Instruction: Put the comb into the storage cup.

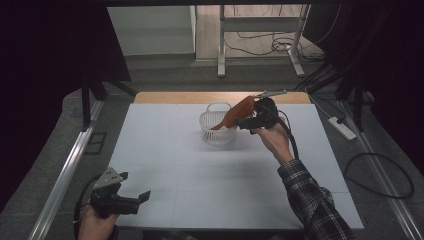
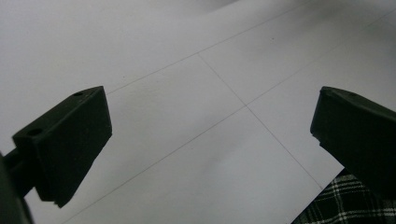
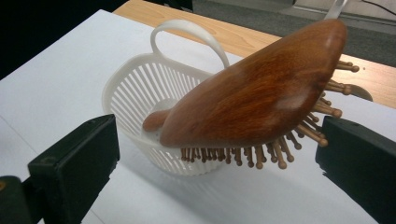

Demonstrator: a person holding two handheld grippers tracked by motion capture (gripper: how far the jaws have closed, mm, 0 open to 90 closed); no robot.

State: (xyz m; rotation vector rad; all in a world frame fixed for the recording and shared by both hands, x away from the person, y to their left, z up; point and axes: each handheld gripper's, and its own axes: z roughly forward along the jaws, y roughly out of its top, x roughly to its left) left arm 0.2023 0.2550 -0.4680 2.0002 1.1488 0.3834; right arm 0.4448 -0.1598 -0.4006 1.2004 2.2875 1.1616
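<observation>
Right gripper (image 1: 246,120) raised over the far middle of the table (image 1: 165,150), jaws spread wide and clamped on nothing. In the right gripper view, wooden brush (image 3: 261,98) lying across the gap of the right gripper (image 3: 215,135), back side up, bristles pointing down and toward the right-hand jaw. Bristle tips just beside that jaw; contact there impossible to tell. Well apart from the other jaw. Brush (image 1: 239,112) tilted, handle end down inside the white basket (image 1: 216,132), head sticking up and out over the rim toward the gripper. Basket (image 3: 135,88) upright on the table, loop handle on its far side, just beyond the jaw tips.

Left gripper (image 1: 134,186) low at the near left corner, held in a hand (image 1: 95,225) at the table's edge, jaws likewise apart and gripping nothing. Under the left gripper (image 2: 210,105), bare white tabletop with thin seam lines, a plaid sleeve (image 2: 336,205) at the corner of that view.

Basket close to the far edge, where a wooden strip (image 1: 200,97) borders the white surface. Wide bare tabletop left of the basket and across the whole near half, between the two grippers. Less room to the right, with the plaid forearm (image 1: 310,200) reaching in from the near right corner.
</observation>
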